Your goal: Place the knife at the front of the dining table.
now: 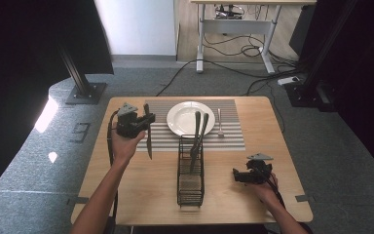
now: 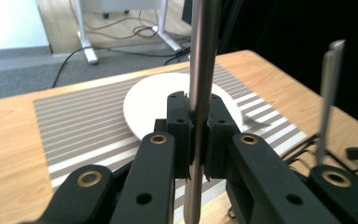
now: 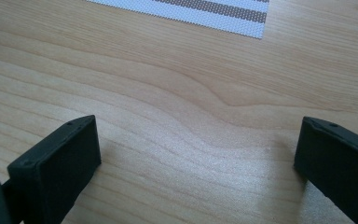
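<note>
My left gripper (image 1: 143, 122) is shut on a metal knife (image 1: 148, 139), held left of the white plate (image 1: 191, 118) over the left part of the striped placemat (image 1: 233, 139). In the left gripper view the knife's shaft (image 2: 203, 70) stands upright, clamped between the pads of the left gripper (image 2: 198, 135), with the plate (image 2: 154, 102) behind it. My right gripper (image 1: 236, 175) rests low over bare wood at the front right. Its jaws stand wide apart in the right gripper view, and nothing lies between the fingertips of the right gripper (image 3: 196, 144).
A black wire caddy (image 1: 191, 178) stands in the middle of the table (image 1: 141, 195) with two utensils (image 1: 198, 134) upright in it; one of these utensils (image 2: 328, 93) appears beside the left gripper. A fork (image 1: 219, 122) lies on the placemat right of the plate.
</note>
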A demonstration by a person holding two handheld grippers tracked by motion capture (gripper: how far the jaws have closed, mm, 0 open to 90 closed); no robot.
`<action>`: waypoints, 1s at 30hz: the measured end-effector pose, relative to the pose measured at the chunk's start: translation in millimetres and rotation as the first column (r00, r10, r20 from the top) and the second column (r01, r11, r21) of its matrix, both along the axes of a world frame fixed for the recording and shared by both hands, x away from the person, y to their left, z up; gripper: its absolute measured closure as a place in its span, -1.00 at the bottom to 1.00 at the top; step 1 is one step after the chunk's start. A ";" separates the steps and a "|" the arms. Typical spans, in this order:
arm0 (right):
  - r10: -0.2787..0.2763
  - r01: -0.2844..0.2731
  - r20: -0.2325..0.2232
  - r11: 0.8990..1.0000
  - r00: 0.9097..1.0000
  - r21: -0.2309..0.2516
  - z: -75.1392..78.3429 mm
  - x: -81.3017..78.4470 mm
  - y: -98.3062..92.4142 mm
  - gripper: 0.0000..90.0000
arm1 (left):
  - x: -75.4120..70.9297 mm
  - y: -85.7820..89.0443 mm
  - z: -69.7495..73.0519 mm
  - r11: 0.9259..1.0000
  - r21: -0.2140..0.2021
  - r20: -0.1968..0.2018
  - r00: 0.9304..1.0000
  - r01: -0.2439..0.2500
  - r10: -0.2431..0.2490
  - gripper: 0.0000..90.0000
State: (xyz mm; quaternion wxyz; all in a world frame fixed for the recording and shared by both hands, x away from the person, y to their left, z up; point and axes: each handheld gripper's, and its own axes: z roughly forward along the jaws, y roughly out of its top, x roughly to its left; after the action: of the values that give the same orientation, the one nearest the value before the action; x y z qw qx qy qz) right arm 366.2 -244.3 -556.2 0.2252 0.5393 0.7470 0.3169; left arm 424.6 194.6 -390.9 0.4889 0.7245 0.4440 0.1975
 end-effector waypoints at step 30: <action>0.001 -0.001 0.000 1.000 1.000 0.000 0.0 0.1 0.1 -1.00 | 37.3 7.0 -37.0 0.998 0.041 -0.128 0.990 -0.049 0.053 0.85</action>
State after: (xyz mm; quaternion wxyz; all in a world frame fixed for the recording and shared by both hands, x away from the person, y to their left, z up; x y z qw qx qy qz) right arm 366.3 -244.2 -556.2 0.2249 0.5388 0.7475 0.3168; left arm 461.9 201.6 -427.9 0.4401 0.7333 0.4892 0.1712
